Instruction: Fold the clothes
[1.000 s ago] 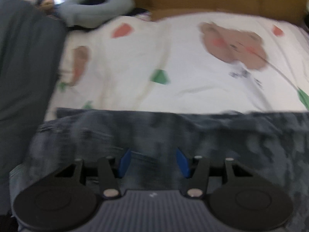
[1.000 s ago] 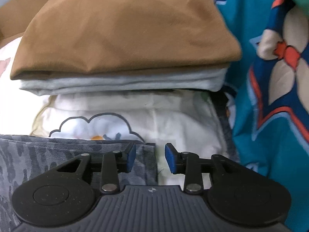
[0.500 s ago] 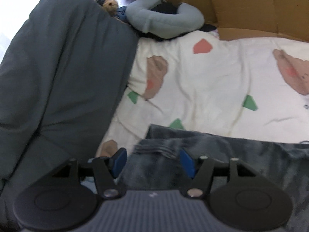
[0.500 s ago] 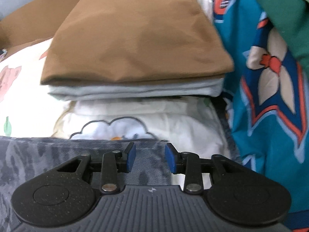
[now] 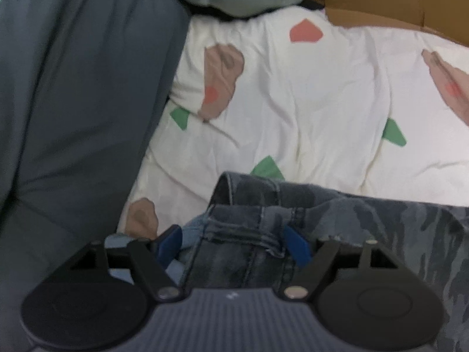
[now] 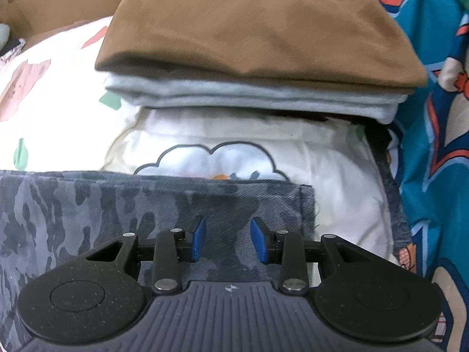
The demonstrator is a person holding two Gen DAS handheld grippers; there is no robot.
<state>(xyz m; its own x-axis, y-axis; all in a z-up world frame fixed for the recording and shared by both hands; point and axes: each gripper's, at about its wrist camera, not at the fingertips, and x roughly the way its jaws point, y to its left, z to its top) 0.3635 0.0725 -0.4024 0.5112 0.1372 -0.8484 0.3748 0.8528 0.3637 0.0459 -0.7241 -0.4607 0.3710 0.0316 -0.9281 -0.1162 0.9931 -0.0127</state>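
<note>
No legible text or labels.

Left wrist view: low, close over camo jeans [image 5: 366, 223] waistband end, facing forward across printed quilt [image 5: 307, 102]. Right wrist view: same jeans' [image 6: 117, 205] opposite end, facing folded stack [image 6: 258, 44].

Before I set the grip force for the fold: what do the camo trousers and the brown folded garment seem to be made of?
Camo trousers: likely denim, matte twill with stitched seams and a frayed edge. Brown folded garment: apparently smooth, soft, matte cloth; weave too blurred to tell.
</note>
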